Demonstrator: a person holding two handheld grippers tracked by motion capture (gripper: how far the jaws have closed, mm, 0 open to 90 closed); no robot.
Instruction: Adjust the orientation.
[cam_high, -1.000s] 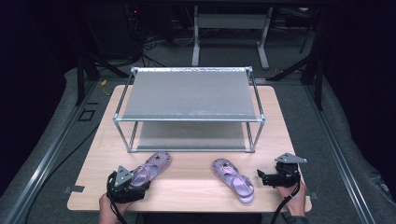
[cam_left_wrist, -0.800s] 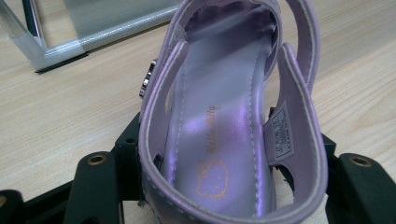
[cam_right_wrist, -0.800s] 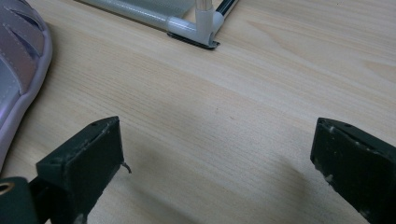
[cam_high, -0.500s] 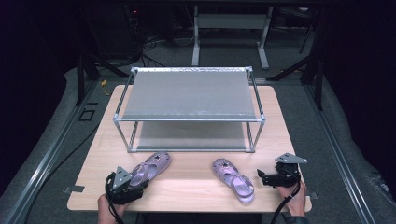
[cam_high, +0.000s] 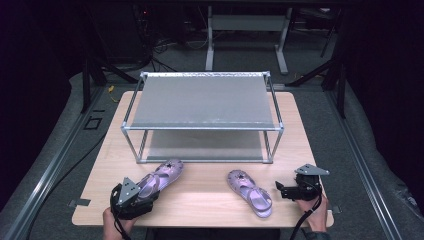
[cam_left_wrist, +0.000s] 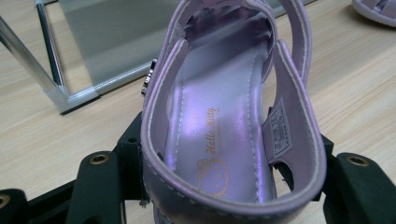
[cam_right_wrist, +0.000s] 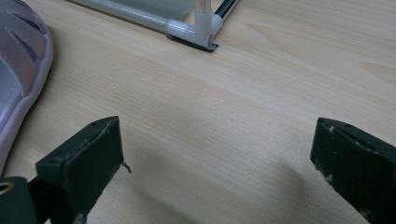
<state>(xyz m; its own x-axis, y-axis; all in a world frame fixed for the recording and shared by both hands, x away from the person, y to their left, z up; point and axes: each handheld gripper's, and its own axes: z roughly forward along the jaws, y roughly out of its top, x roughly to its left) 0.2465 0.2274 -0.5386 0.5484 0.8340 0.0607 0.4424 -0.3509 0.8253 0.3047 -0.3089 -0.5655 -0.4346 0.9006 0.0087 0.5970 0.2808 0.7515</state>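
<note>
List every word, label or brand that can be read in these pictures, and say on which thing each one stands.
"Hello Kitty", in gold script on the insole of the purple sandal held in the left gripper.
A gold cat-face drawing below it, no words.
White label inside the sandal's side: print too small to read.
No other text is readable.

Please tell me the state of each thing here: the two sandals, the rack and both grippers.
Left sandal: on the table, heel clamped.
Right sandal: flat on the table, untouched.
Rack: upright, both shelves bare.
Left gripper: jaws just closed on the left sandal.
Right gripper: open, holding nothing.
</note>
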